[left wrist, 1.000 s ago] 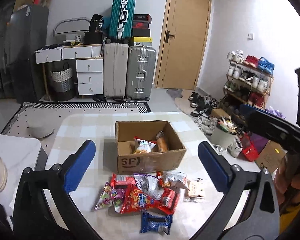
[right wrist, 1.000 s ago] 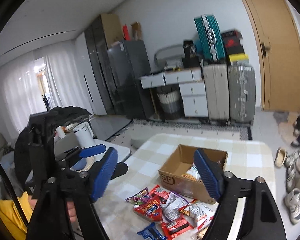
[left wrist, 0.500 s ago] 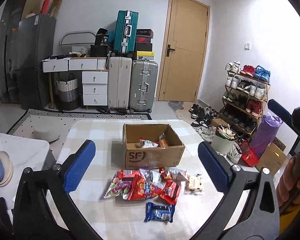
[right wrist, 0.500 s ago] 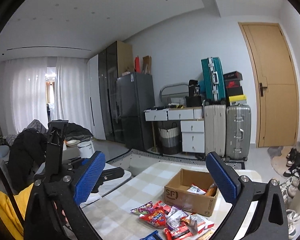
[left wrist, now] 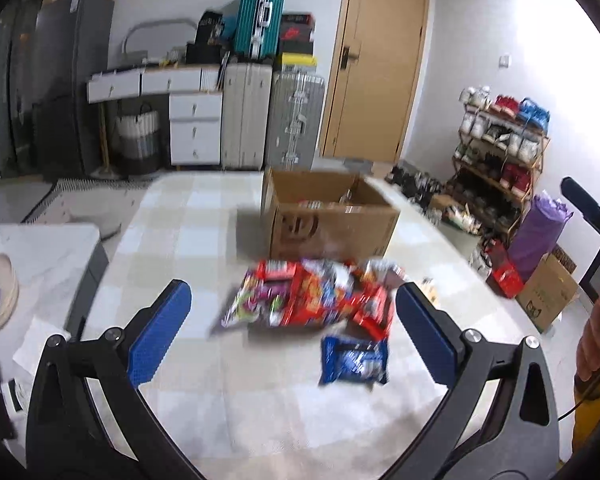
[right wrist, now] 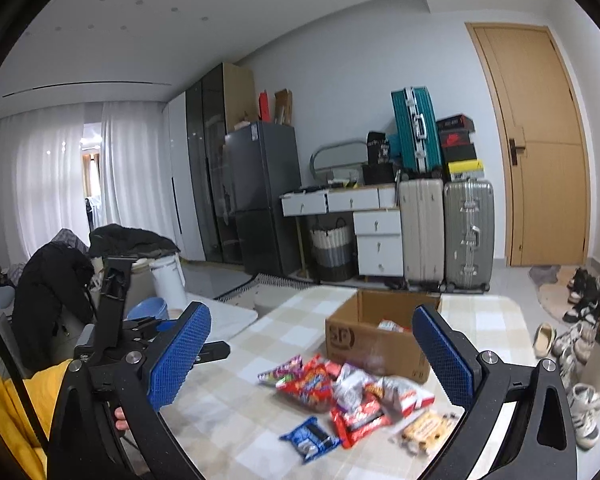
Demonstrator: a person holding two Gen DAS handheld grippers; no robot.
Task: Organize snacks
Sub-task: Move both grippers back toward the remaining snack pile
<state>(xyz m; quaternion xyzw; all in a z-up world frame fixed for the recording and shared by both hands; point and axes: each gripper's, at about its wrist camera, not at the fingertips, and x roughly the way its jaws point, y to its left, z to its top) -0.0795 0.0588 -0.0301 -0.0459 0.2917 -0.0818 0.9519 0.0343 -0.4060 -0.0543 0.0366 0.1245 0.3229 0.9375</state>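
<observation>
An open cardboard box [left wrist: 332, 228] [right wrist: 364, 340] stands on the checked table with a few snacks inside. In front of it lies a pile of snack packets [left wrist: 308, 300] [right wrist: 340, 388], mostly red. A blue packet [left wrist: 354, 360] [right wrist: 310, 438] lies apart, nearest to me, and a biscuit packet [right wrist: 424, 428] sits at the pile's right. My left gripper [left wrist: 292, 300] hangs open above the table, short of the pile, holding nothing. My right gripper [right wrist: 312, 316] is wide open and empty, further right and higher. The left view is blurred.
The checked table [left wrist: 188, 232] ends at the right beside shoes and a shoe rack [left wrist: 500, 152]. A white side table [left wrist: 44, 248] stands to the left. Suitcases [right wrist: 444, 228] and drawers line the far wall. A hand [left wrist: 596, 336] grips the right tool.
Both grippers have come down and nearer the snack pile, which now looks larger. The right jaws spread wider between the earliest frame and the middle one. No snack has moved.
</observation>
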